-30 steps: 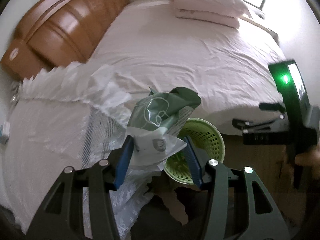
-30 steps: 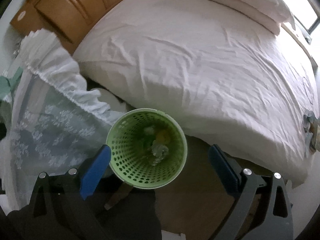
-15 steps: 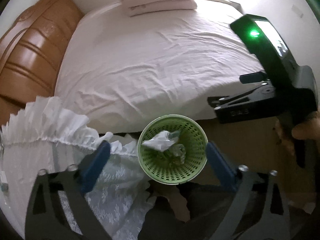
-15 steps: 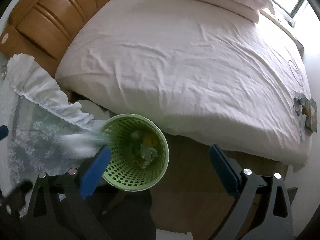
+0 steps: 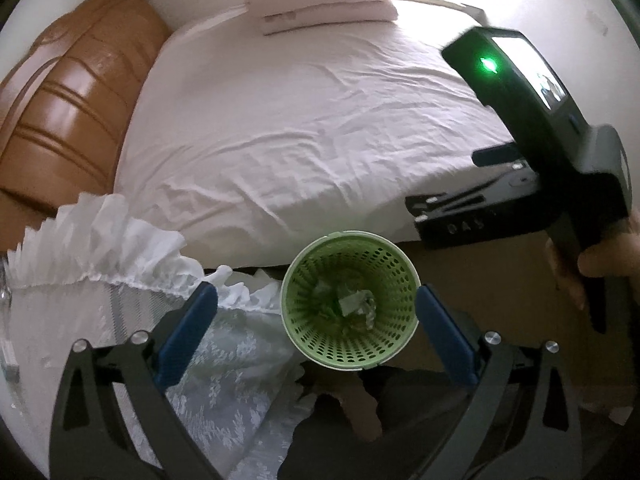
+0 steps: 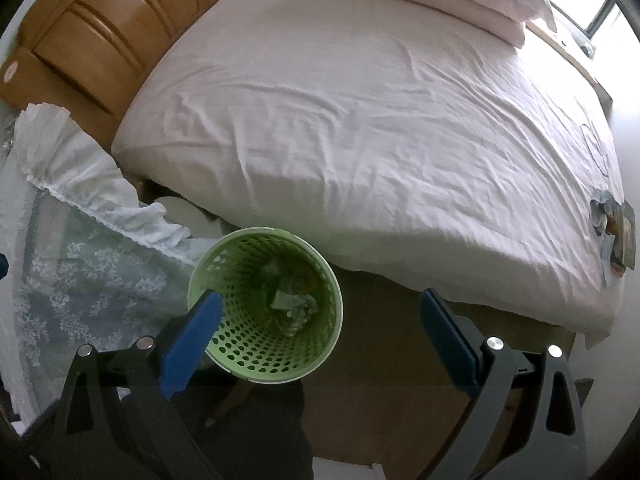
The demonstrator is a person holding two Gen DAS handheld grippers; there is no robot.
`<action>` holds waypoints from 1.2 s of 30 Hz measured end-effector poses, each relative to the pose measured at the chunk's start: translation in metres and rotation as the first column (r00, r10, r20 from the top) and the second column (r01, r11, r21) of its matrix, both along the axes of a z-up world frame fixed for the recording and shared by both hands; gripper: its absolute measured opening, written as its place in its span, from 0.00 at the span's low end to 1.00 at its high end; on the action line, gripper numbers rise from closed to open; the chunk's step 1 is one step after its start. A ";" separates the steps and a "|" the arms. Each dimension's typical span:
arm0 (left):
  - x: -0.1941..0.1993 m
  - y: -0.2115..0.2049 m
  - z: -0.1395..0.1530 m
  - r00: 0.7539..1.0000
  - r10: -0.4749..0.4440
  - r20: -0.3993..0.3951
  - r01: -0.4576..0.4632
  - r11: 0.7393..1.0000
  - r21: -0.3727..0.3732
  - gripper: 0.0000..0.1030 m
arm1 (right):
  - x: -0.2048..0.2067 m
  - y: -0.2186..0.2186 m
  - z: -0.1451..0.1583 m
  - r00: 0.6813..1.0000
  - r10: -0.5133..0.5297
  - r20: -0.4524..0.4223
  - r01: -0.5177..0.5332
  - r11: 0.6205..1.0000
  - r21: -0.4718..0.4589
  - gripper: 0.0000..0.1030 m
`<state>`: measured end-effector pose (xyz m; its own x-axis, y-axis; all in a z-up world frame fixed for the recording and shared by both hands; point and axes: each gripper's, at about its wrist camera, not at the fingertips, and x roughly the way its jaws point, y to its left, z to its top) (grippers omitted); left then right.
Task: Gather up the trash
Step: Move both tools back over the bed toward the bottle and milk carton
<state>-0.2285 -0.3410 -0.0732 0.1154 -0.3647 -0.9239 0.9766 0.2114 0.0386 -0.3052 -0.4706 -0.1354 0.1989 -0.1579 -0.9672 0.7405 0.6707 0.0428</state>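
A green perforated waste basket (image 5: pixel 304 344) stands on the floor beside the bed, with crumpled wrappers (image 5: pixel 354 304) lying at its bottom. My left gripper (image 5: pixel 316 294) hangs straight above it, open, its blue pads (image 5: pixel 188 332) wide on either side of the rim and holding nothing. My right gripper (image 6: pixel 320 298) is also open and holds nothing; its left pad (image 6: pixel 192 340) overlaps the basket (image 6: pixel 264 354) and the trash inside (image 6: pixel 288 304) shows. A bluish wrapper (image 6: pixel 612 232) lies at the far right edge of the bed.
The white-sheeted bed (image 5: pixel 300 128) fills the back, with a brown headboard (image 5: pixel 68 112) and stacked pillows (image 5: pixel 320 4). A lacy white cloth (image 5: pixel 100 248) covers the stand at left. A hand (image 5: pixel 600 260) holds a black device (image 5: pixel 560 140) at right. Wooden floor (image 6: pixel 380 380) lies around the basket.
My left gripper held a green and white wrapper above the basket; its jaws have spread wide and the wrapper now lies in the basket. The right gripper stayed open.
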 end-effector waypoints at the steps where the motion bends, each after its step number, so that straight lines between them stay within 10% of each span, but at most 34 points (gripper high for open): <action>1: 0.004 0.002 0.001 1.000 0.017 0.000 -0.017 1.000 -0.005 0.92 | 0.004 0.002 0.002 1.000 0.005 0.001 -0.005 1.000 0.001 0.95; 8: 0.059 0.040 0.020 0.973 0.232 0.009 -0.231 0.971 -0.066 0.92 | 0.056 0.029 0.029 0.991 0.124 0.053 -0.123 0.992 -0.019 0.95; 14: 0.128 0.112 0.042 0.880 0.473 0.045 -0.464 0.876 -0.131 0.92 | 0.127 0.067 0.055 0.959 0.258 0.118 -0.256 0.966 -0.033 0.95; 21: 0.199 0.228 0.051 0.665 0.746 0.029 -0.733 0.660 -0.166 0.92 | 0.215 0.137 0.079 0.875 0.449 0.180 -0.446 0.893 -0.057 0.97; 29: 0.230 0.341 0.043 0.421 0.907 0.012 -0.894 0.417 -0.162 0.92 | 0.310 0.249 0.096 0.693 0.692 0.202 -0.692 0.717 -0.083 0.97; 36: 0.248 0.400 0.032 0.294 0.956 0.010 -0.945 0.292 -0.149 0.92 | 0.353 0.318 0.100 0.600 0.772 0.210 -0.778 0.624 -0.072 0.97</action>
